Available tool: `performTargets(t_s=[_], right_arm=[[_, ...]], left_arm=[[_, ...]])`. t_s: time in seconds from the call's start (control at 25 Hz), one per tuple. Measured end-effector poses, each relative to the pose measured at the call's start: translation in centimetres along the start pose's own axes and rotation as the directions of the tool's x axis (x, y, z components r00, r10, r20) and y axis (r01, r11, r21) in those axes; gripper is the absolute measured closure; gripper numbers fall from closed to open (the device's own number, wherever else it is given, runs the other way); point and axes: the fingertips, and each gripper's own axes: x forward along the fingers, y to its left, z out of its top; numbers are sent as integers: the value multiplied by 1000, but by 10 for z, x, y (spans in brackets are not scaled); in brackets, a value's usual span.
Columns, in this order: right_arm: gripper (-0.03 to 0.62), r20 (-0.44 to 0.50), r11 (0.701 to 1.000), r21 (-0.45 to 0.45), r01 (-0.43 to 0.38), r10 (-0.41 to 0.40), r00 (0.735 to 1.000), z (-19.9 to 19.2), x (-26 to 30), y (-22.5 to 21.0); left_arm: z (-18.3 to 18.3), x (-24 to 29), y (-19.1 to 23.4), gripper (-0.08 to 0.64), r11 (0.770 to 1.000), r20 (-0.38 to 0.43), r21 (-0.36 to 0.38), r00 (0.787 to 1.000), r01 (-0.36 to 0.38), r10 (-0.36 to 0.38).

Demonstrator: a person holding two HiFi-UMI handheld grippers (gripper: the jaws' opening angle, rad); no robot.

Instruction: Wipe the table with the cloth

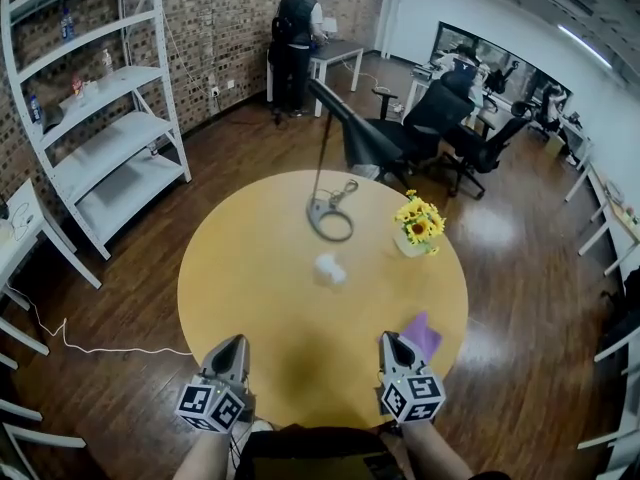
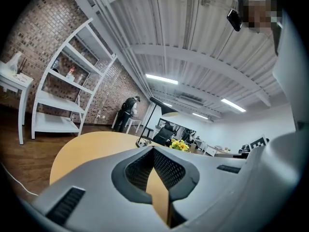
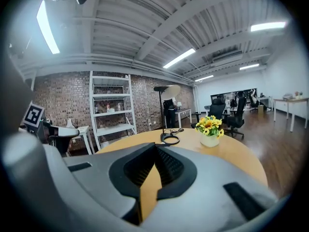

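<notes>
A purple cloth (image 1: pixel 425 334) lies on the round yellow table (image 1: pixel 260 268) near its front right edge. It sits just right of my right gripper (image 1: pixel 389 339), and I cannot tell whether they touch. That gripper is shut with nothing between its jaws, and its tip (image 3: pixel 155 146) points across the table. My left gripper (image 1: pixel 238 341) hovers over the front left of the table, also shut and empty, with its jaws meeting at the tip (image 2: pixel 153 149). The cloth shows in neither gripper view.
A small crumpled white thing (image 1: pixel 329 269) lies mid-table. A pot of sunflowers (image 1: pixel 418 226) stands at the right. A black lamp with a ring base (image 1: pixel 331 217) stands at the back. White shelves (image 1: pixel 105 128) are at the left, office chairs (image 1: pixel 430 118) and a person (image 1: pixel 296 38) beyond.
</notes>
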Motion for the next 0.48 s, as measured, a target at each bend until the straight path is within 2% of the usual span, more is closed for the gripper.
performTargets(t_s=[0.48], right_arm=[[589,-14,1000,-14,25,-25,1000,-6,0,-1]], left_arm=[[-1,2,8,557,1000,11,-18,1000,4,-4]])
